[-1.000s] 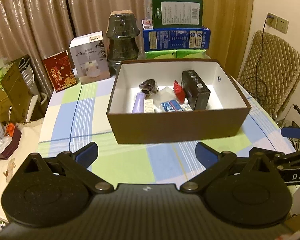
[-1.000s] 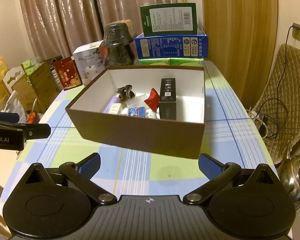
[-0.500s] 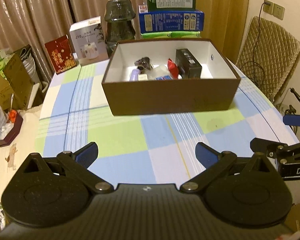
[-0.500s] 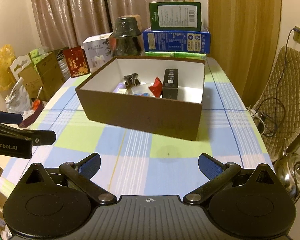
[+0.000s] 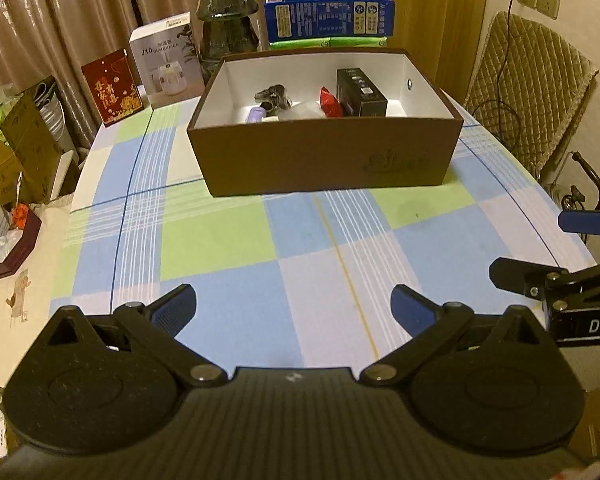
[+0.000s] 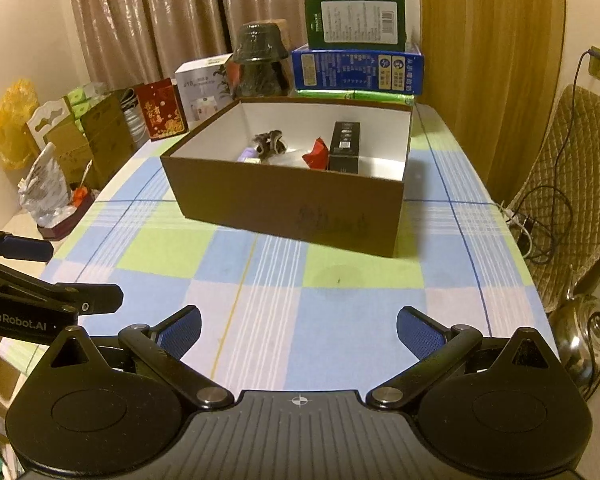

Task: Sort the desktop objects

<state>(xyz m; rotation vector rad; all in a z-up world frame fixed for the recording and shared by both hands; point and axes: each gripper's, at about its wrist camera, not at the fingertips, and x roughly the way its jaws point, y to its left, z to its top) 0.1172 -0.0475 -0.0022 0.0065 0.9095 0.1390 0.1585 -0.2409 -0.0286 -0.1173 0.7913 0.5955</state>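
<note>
A brown cardboard box (image 5: 328, 156) (image 6: 284, 204) with a white inside stands on the checked tablecloth (image 5: 228, 236) (image 6: 260, 292). Inside it lie a black carton (image 5: 360, 94) (image 6: 343, 145), a red packet (image 5: 329, 103) (image 6: 315, 153), a lilac tube (image 5: 255, 114) and a dark crumpled item (image 5: 274, 94) (image 6: 269, 142). My left gripper (image 5: 294, 306) is open over the near cloth, well short of the box, nothing between its fingers. My right gripper (image 6: 298, 330) is open too, likewise empty and back from the box. Each gripper shows at the edge of the other's view.
Behind the box stand stacked blue and green cartons (image 5: 328, 16) (image 6: 358, 64), dark glass bowls (image 5: 227, 36) (image 6: 258, 62), a white carton (image 5: 166, 60) and a red card (image 5: 112, 86). A quilted chair (image 5: 528, 92) (image 6: 572, 184) is on the right; boxes and bags crowd the left floor.
Both grippers have drawn back from the box toward the table's near edge, so the box looks smaller and farther. Both stayed open and empty.
</note>
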